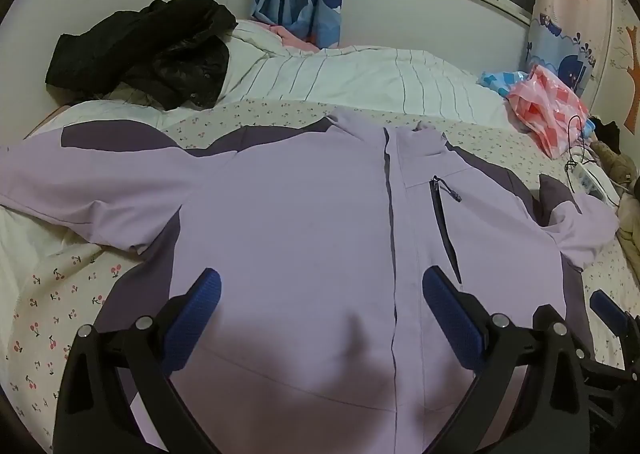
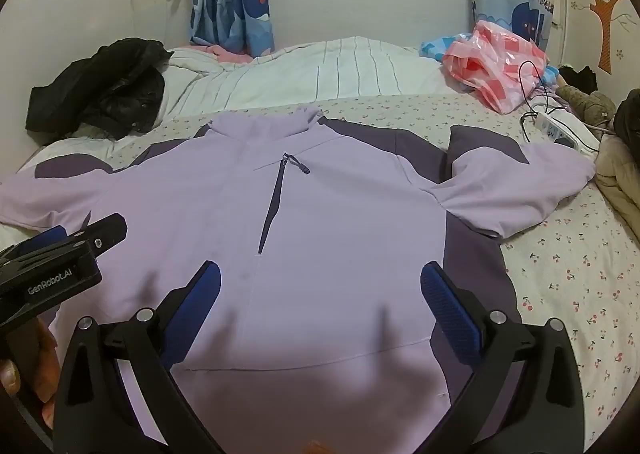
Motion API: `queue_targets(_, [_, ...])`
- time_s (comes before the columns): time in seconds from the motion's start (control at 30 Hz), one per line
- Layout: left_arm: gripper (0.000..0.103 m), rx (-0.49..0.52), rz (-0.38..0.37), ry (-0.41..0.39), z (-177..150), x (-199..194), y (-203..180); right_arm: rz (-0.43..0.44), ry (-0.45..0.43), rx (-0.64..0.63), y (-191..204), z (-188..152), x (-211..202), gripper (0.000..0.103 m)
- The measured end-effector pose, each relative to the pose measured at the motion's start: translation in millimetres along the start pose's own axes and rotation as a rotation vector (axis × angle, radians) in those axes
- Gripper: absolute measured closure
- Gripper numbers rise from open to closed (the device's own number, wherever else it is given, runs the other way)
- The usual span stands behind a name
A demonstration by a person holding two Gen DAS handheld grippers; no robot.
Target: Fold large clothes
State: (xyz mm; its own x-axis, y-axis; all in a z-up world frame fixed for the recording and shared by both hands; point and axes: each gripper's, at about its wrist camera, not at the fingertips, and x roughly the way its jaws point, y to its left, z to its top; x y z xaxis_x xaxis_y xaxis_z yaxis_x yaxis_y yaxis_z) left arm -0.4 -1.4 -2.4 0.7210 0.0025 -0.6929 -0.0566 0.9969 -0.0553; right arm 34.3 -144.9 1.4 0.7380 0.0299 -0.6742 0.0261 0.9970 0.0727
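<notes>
A large lilac jacket with dark purple panels lies flat, front up and zipped, on the bed, collar away from me. It also shows in the right wrist view. Its left sleeve stretches out to the left; its right sleeve is bent back on itself. My left gripper is open and empty above the jacket's lower front. My right gripper is open and empty above the lower front, right of the zip. The left gripper's body shows at the right wrist view's left edge.
A black jacket lies heaped at the back left. A striped white duvet lies behind the lilac jacket. A pink plastic bag and a white power strip with cables sit at the back right. The bed sheet has a cherry print.
</notes>
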Motion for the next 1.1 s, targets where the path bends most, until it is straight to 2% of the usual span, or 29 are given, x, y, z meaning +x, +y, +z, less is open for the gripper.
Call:
queue_targets(0.47, [0.006, 0.004, -0.002, 0.004, -2, 7, -4, 0.000, 0.004, -0.003, -9, 3, -9, 0.006])
queue_targets(0.67, [0.006, 0.005, -0.001, 0.000, -1, 4, -2, 0.001, -0.001, 0.002, 2, -1, -1, 0.006])
queue_targets(1.1, [0.006, 0.007, 0.000, 0.000, -1, 4, -1, 0.002, 0.003, -0.001, -2, 1, -2, 0.006])
